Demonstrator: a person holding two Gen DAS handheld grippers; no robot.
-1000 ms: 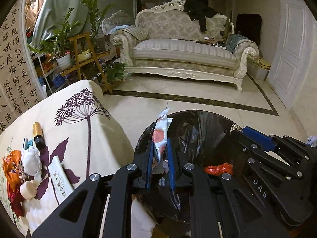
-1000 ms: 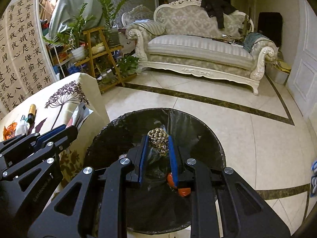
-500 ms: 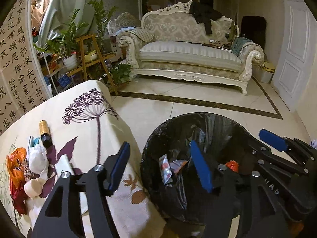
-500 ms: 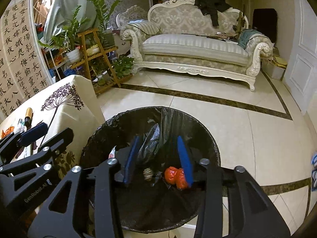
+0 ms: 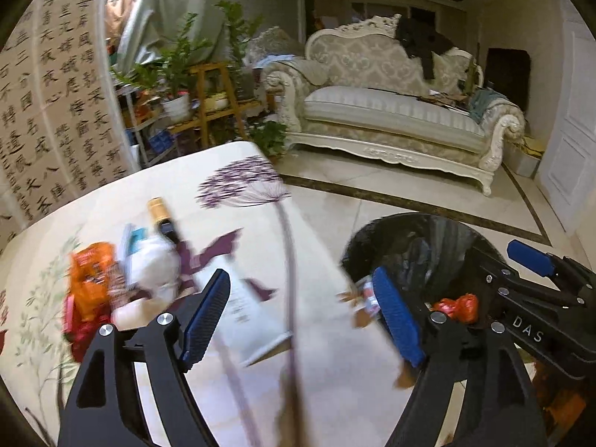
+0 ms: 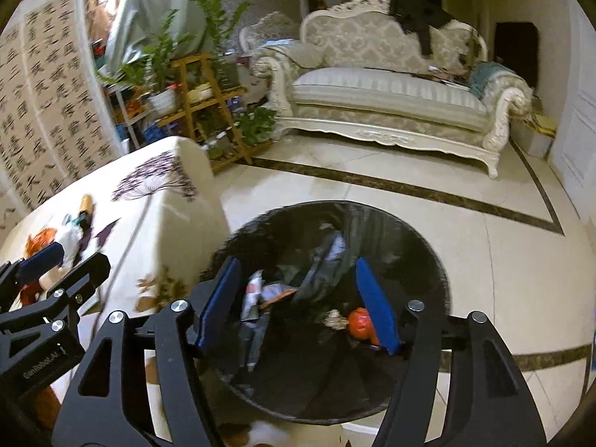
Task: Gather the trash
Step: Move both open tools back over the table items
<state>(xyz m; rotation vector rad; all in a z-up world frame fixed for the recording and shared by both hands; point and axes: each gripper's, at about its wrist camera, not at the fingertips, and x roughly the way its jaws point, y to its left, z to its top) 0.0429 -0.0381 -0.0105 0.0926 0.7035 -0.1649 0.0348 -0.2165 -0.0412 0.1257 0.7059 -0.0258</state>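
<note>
Hovering over the table (image 5: 335, 372), left gripper (image 5: 301, 320) jaws wide apart, empty. Trash pile (image 5: 119, 283) on the table's left: orange wrapper, white wads, dark bottle, blurred. Right gripper (image 6: 301, 305) also spread, empty, above the black-lined bin (image 6: 428, 260), right of the table. Inside: foil packet (image 6: 257, 294), orange wad (image 6: 359, 327), brownish lump (image 6: 335, 318).

A cloth-covered table (image 5: 327, 365) bears an orange wrapper (image 5: 91, 272), white wad (image 5: 156, 264), bottle (image 5: 164, 219) and leaflet (image 5: 249, 313)
</note>
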